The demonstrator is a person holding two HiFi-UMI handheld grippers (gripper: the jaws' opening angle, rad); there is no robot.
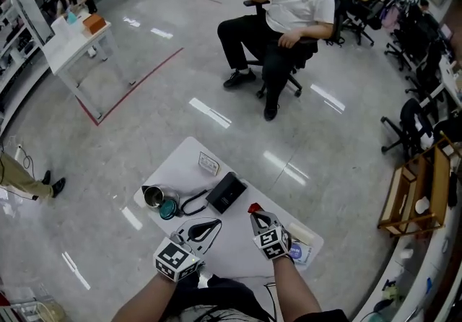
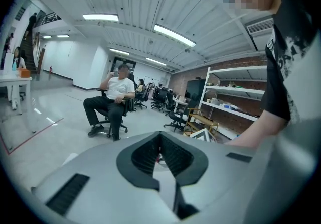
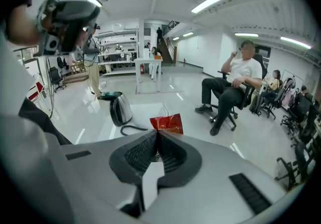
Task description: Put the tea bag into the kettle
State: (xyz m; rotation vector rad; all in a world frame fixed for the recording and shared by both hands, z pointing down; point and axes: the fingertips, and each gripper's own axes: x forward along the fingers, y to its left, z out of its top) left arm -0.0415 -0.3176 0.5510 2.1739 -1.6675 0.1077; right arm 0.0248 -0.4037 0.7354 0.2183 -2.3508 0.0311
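The near side of the tabletop (image 1: 180,165) is hidden behind both grippers and the person's arms. The right gripper (image 3: 158,132) has its fingers squeezed shut on the red tea bag (image 3: 167,123). Only the top of the tea bag pokes out; the rest is tucked between the fingers. A thin wiry shape just above it is too small to make out.

From the head view, the tea bag (image 1: 253,208) is up over the middle of the tabletop, at 3 o'clock from the kettle (image 1: 153,196) and apart from it. The left gripper (image 1: 215,224) has its fingers pressed together with nothing in them. A flat white and blue thing (image 1: 301,250) at 4 o'clock from the right gripper (image 1: 254,212) is partly covered.

The kettle stands close to the tabletop's 9 o'clock edge, with its blue-green lid (image 1: 168,208) at its 4 o'clock. A black cord (image 1: 193,201) runs from there to the black base (image 1: 226,192). A small card (image 1: 208,163) lies near the 12 o'clock edge.

There is bare tabletop between the two grippers. The shiny floor (image 1: 108,147) is open all round. A person (image 1: 289,17) sits well apart at 12 o'clock.
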